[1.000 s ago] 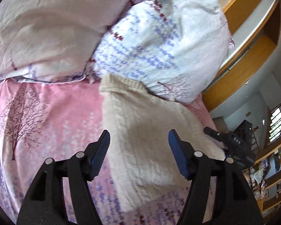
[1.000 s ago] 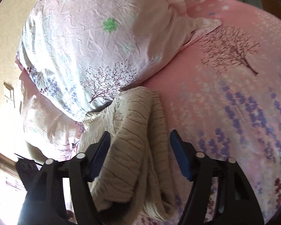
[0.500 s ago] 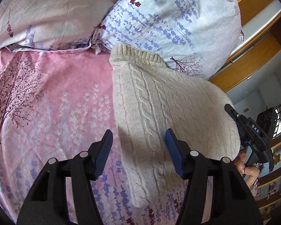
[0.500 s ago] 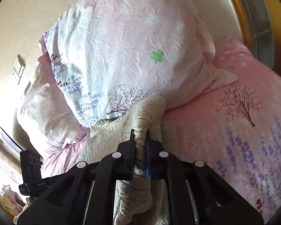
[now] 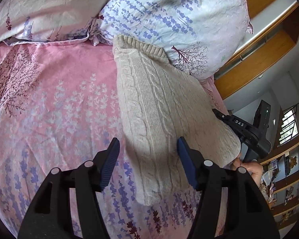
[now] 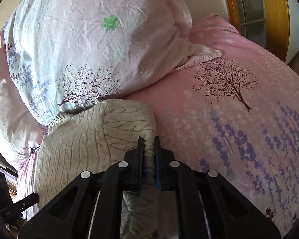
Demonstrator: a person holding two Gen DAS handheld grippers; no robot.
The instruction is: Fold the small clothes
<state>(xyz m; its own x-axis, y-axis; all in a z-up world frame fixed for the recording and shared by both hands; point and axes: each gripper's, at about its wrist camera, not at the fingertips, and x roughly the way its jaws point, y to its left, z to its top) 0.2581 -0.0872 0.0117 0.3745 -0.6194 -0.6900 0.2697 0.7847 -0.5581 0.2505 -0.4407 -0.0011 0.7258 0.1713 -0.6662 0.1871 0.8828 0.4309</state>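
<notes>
Underneath everything lies the bed, covered with a pink bedsheet (image 5: pixel 55 99) printed with dark trees and purple lavender stems. At its head two pillows rest side by side: a pale pink pillow (image 5: pixel 41 10) and a white pillow with blue flower print (image 5: pixel 169 16), and the second one is seen also in the right wrist view (image 6: pixel 85 45), where it shows a small green clover mark. Beyond the bed, on the right of the left wrist view, stands a wooden headboard frame (image 5: pixel 255 69).

A beige cable-knit sweater (image 5: pixel 159 115) lies on the bedsheet, folded into a long narrow shape. Its ribbed end touches the lower edge of the white pillow, and the other end points toward the cameras.

The right gripper (image 6: pixel 148 155) is clenched on a thick fold of the sweater (image 6: pixel 101 139), and the knit is pinched between its two fingers, with the doubled layer rising in front of them. The left gripper (image 5: pixel 147 159) is released, its jaws wide apart above the near part of the sweater, one finger over the bedsheet and the other over the knit, not touching it as far as I can see.
</notes>
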